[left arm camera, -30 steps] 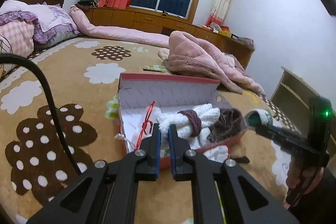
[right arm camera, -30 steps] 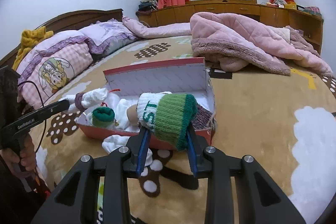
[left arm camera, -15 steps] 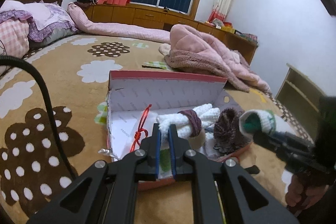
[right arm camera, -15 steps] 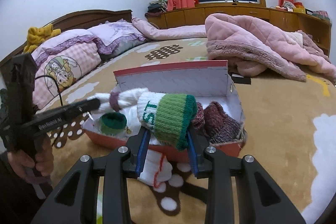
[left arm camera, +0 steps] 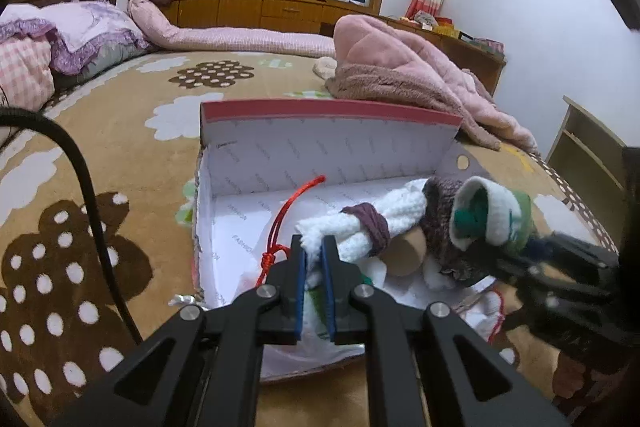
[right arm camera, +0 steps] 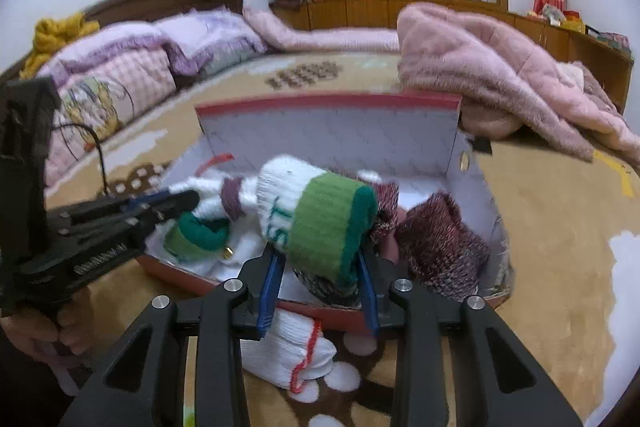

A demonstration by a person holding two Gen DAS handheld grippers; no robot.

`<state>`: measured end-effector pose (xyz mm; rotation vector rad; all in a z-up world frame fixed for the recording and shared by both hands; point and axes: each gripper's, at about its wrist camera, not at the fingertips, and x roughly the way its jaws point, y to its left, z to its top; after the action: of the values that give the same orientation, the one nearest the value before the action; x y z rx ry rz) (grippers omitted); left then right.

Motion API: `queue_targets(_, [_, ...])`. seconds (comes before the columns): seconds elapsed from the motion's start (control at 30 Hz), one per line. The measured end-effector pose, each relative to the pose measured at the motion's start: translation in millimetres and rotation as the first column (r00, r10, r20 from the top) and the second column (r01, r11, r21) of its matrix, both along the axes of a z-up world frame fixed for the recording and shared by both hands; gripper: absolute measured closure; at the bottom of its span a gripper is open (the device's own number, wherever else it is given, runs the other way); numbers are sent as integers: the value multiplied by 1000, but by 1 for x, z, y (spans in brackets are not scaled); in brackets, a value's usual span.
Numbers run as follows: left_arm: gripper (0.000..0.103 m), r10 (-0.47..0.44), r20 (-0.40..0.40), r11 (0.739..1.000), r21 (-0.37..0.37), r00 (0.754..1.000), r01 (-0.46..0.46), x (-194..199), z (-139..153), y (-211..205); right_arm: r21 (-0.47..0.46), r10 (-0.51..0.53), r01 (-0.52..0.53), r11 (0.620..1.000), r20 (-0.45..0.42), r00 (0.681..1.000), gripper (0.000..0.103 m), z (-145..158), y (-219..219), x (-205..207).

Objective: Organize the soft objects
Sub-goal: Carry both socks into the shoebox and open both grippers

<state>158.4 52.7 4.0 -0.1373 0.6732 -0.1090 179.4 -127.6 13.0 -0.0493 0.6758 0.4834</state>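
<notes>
1. Nearest to me, my left gripper (left arm camera: 314,253) is clenched on the end of a white knit roll (left arm camera: 360,229) bound with a maroon band, held over the front part of the open red shoebox (left arm camera: 328,111).
2. My right gripper (right arm camera: 320,267) grips a white-and-green rolled sock (right arm camera: 316,215), hanging above the shoebox's near wall.
3. On the blanket just in front of the shoebox lies a white glove (right arm camera: 288,351) with red trim.
4. Inside the shoebox sit a maroon knit bundle (right arm camera: 440,247) and a small green roll (right arm camera: 196,235).
5. Beyond the shoebox, a pink fleece blanket (left arm camera: 404,67) is heaped.
</notes>
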Motion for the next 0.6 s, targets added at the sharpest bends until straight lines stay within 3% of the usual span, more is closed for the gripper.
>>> queue_targets(0.27, [94,12,5,1000,16,1000,-12,3,-6,-2,-77,3,-4,997,-17,1000,68,-12,6,10])
queue_targets(0.3, [88,19,6,1000,23,1000,-19,3,-6,-2,-84,3,-4,996,-13,1000,68,-12,7,9])
queue_targets(0.4, [56,71,3,997,25,997,-71,3,-7,4,-81,3,-4,997,-7,1000,64,-14,7,8])
queue_targets(0.47, [54,56,12,998,-7,998,-56,1,-7,8,-83,6,-5,997,11,1000,59,-15,8,6])
queue_targets(0.5, [51,58,15,998,-4,998,-58,0,-7,8,-88,-4,6,996,20,1000,51,-15,7,5])
queue_targets(0.6, [49,58,24,998,17,998,-58,-2,-6,5,-85,-37,38,996,12,999,45,-15,2,9])
